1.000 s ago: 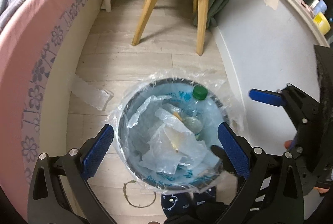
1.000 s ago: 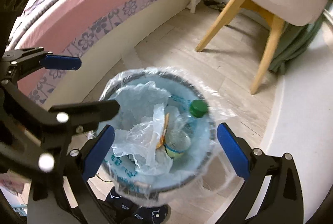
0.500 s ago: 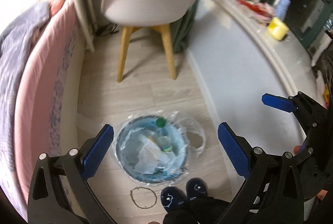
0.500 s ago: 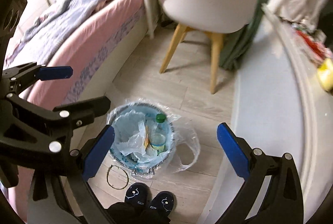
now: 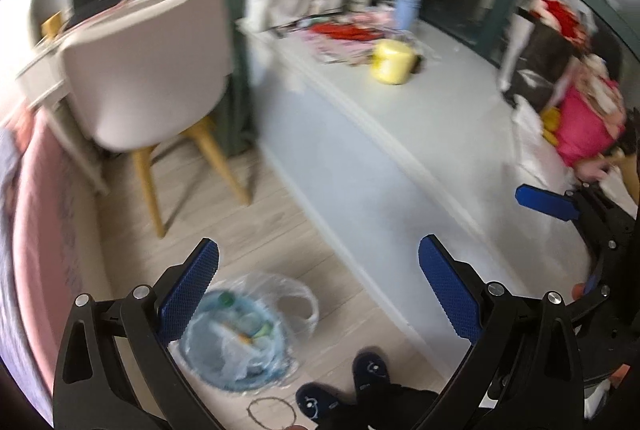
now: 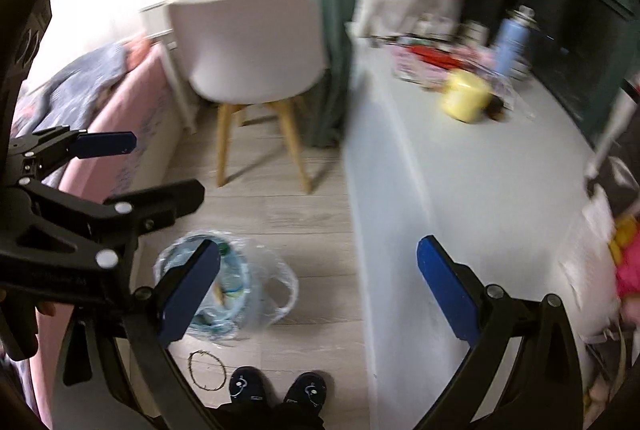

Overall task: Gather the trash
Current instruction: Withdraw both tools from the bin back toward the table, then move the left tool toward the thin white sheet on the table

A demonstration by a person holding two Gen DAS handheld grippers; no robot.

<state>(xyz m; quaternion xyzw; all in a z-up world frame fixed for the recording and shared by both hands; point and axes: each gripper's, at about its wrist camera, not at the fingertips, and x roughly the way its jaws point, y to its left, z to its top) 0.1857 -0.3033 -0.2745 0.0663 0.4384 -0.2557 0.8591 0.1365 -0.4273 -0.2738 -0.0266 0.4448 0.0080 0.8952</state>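
Observation:
A blue trash bin (image 5: 236, 334) lined with clear plastic stands on the floor far below. It holds crumpled plastic and a bottle with a green cap (image 5: 226, 297); the bin (image 6: 232, 286) also shows low in the right wrist view. My left gripper (image 5: 320, 294) is open and empty, high above the bin. Beside it, my right gripper (image 6: 320, 290) is open and empty too. The right gripper's blue pad (image 5: 546, 202) shows at the left view's right edge. The left gripper (image 6: 108, 166) appears at the right view's left side.
A long white ledge (image 5: 420, 126) carries a yellow container (image 5: 391, 61), a blue bottle (image 5: 407, 4) and red and pink clutter. A white chair with wooden legs (image 5: 152, 70) stands by the pink bed (image 6: 112, 102). A thin ring (image 5: 271, 412) lies on the floor near dark slippers (image 5: 370, 370).
Both grippers have risen far above the bin and tilted up toward the ledge. The bin shrank from filling the view to a small shape low down. Both stayed open.

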